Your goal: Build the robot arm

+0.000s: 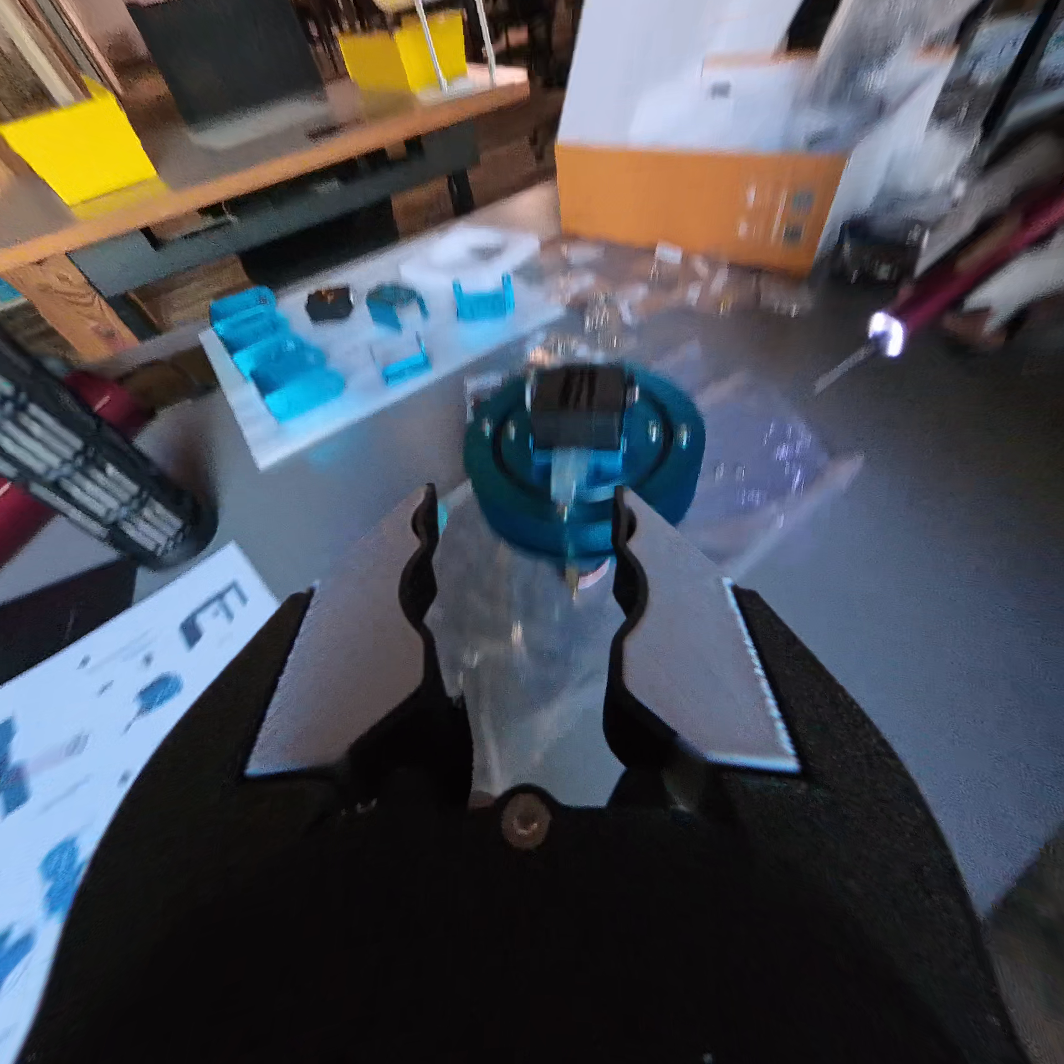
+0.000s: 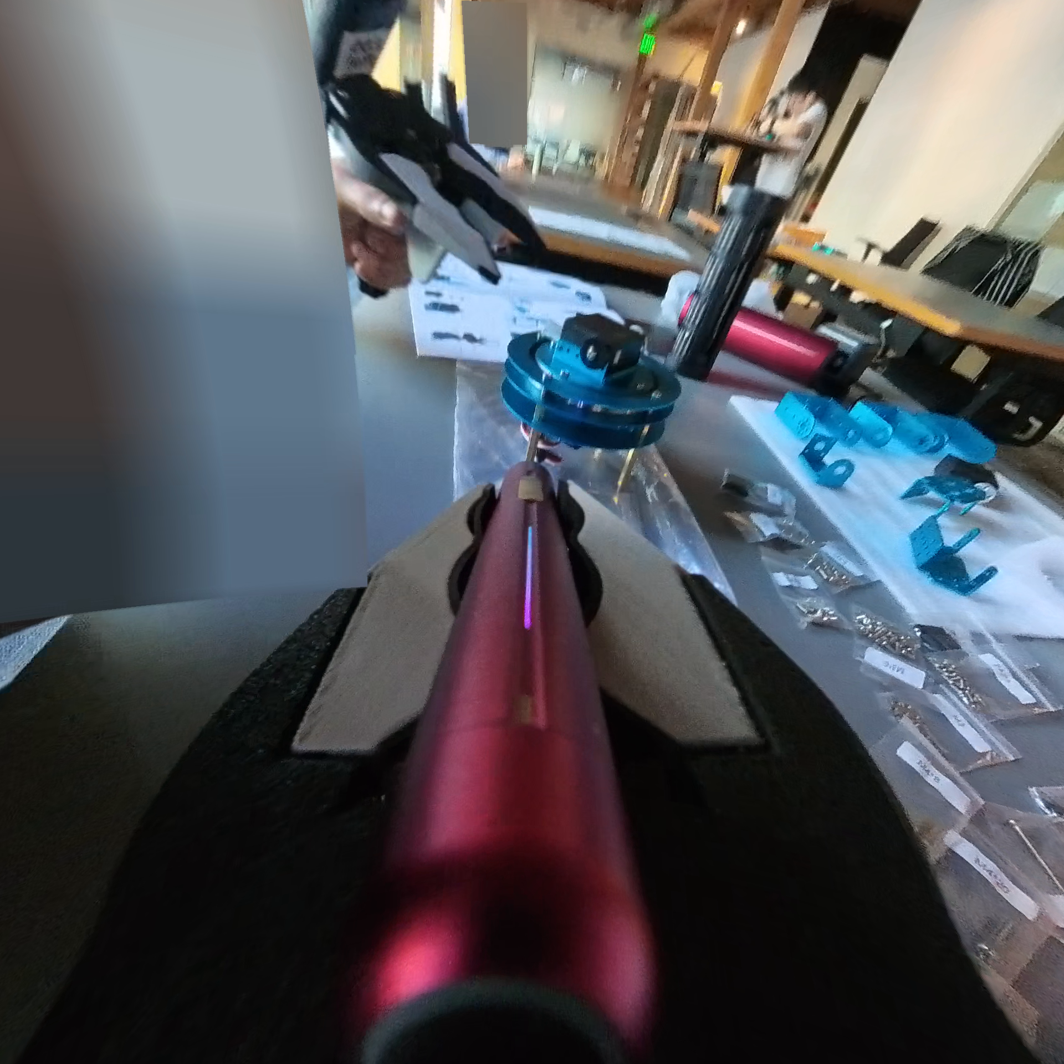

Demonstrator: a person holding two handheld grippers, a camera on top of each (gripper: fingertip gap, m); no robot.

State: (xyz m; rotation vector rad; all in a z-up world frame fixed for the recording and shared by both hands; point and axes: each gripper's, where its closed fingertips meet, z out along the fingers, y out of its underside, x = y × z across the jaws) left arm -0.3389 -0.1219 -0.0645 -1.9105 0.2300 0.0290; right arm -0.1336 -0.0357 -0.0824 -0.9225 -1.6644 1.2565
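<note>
A blue round two-disc assembly (image 1: 581,460) with a black block (image 1: 576,403) on top stands on small legs on a clear plastic bag on the grey table. My left gripper (image 1: 524,501) is open and empty, raised above the table and pointing at the assembly without touching it. It also shows in the right wrist view (image 2: 460,253), held by a hand (image 2: 368,230). My right gripper (image 2: 527,495) is shut on a red electric screwdriver (image 2: 518,662). The screwdriver's thin bit (image 2: 532,449) reaches the lower edge of the assembly (image 2: 587,397). The screwdriver's lit tip shows in the left wrist view (image 1: 886,334).
Several blue metal brackets (image 2: 898,449) lie on a white sheet (image 1: 322,437). Small labelled bags of screws (image 2: 921,662) cover the table on the right. A printed instruction sheet (image 1: 115,691) lies near the left. A black ribbed cylinder (image 2: 725,276) and an orange-and-white box (image 1: 691,196) stand behind. One gripper's finger ends stand about 25 centimetres off the other's.
</note>
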